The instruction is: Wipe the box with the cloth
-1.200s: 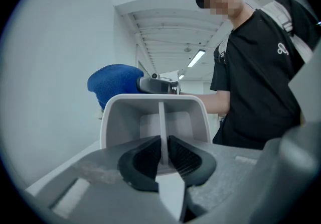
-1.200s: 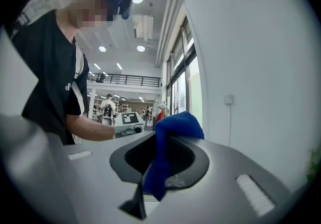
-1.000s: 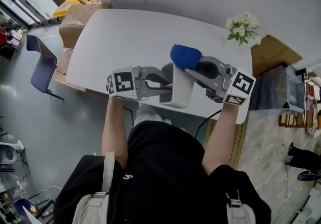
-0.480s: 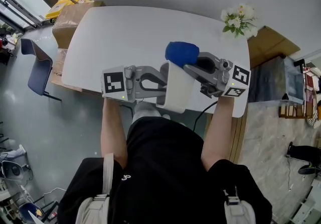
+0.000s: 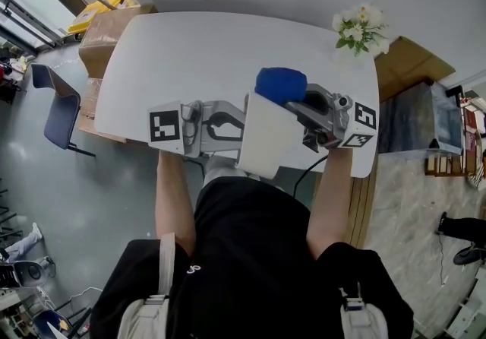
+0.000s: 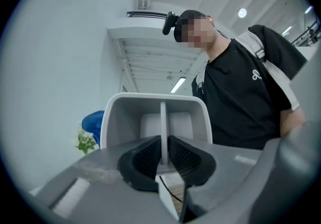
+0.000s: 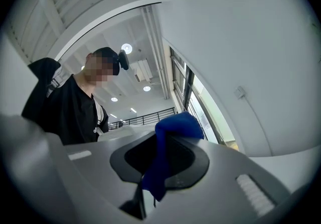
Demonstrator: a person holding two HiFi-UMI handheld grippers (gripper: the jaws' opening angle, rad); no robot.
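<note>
A white table (image 5: 190, 64) is recorded beneath the work, with a cardboard carton (image 5: 102, 33) and a dark chair (image 5: 57, 113) standing on the floor off its left end. A person in a black shirt (image 5: 250, 254) is seen standing at the near edge. The white box (image 5: 266, 140) is held off the table, over that near edge and between the two grippers. In the left gripper view its open side (image 6: 120, 122) is turned towards the camera, and a thin inner partition is noted. The left gripper (image 6: 161, 155) is found clamped on that partition, with both black pads pressed against it. The right gripper (image 7: 158, 160) is found closed on the blue cloth (image 7: 173, 127), a fold of which is pinched between the pads while the rest is bunched above them. In the head view the cloth (image 5: 281, 85) is seen just at the box's far end. A small bunch of white flowers (image 5: 357, 30) is noted at the table's far right corner
</note>
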